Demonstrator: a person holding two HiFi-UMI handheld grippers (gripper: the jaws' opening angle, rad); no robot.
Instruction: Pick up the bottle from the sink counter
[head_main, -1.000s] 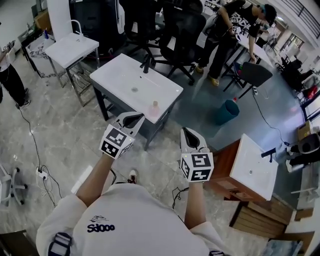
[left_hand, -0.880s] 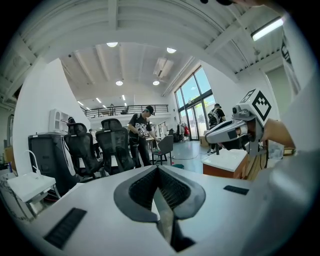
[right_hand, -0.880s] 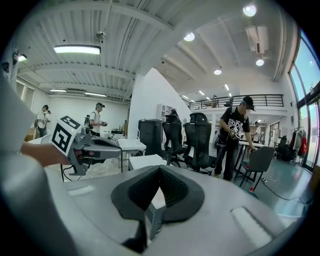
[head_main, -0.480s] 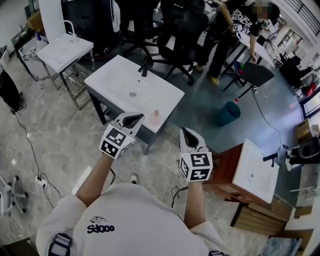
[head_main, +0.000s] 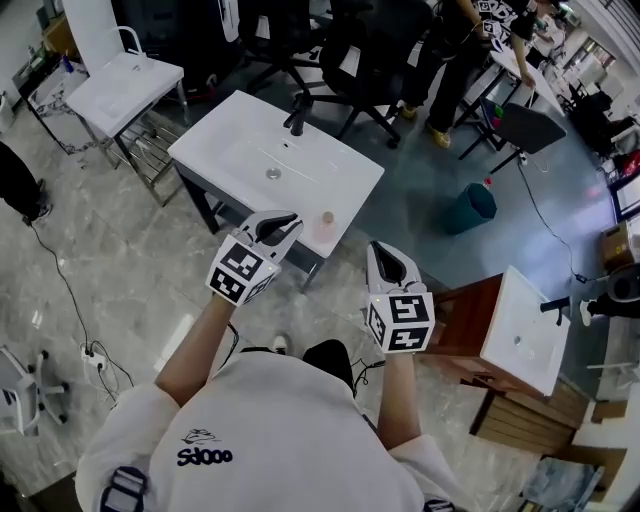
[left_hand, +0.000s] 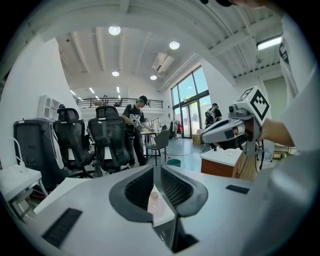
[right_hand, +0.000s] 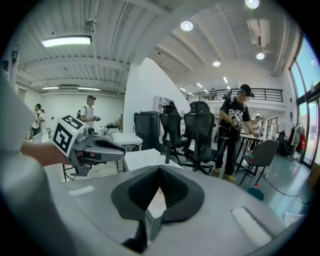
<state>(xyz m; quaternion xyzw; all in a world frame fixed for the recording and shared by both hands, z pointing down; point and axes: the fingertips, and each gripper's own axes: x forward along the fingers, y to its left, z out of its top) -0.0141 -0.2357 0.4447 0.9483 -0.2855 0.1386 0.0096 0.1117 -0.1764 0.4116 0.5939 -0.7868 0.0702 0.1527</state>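
A small pale pink bottle (head_main: 327, 217) stands upright near the front right corner of the white sink counter (head_main: 240, 160). My left gripper (head_main: 290, 218) hovers over the counter's front edge, just left of the bottle and short of it. Its jaws are opening, a narrow slit apart, with nothing between them. In the left gripper view the bottle (left_hand: 154, 196) shows far off through that slit (left_hand: 157, 171). My right gripper (head_main: 376, 251) hangs over the floor to the right of the counter. Its tips (right_hand: 159, 168) meet on nothing.
A black faucet (head_main: 296, 120) stands at the counter's back edge. Another white sink stand (head_main: 120, 85) is at the back left, and a wooden cabinet with a sink (head_main: 520, 330) at the right. A teal bin (head_main: 472, 208), office chairs (head_main: 365, 60) and a person (head_main: 450, 50) lie beyond.
Both grippers and the head have come forward, so the counter and bottle lie closer under the left gripper. The left jaws have parted a little.
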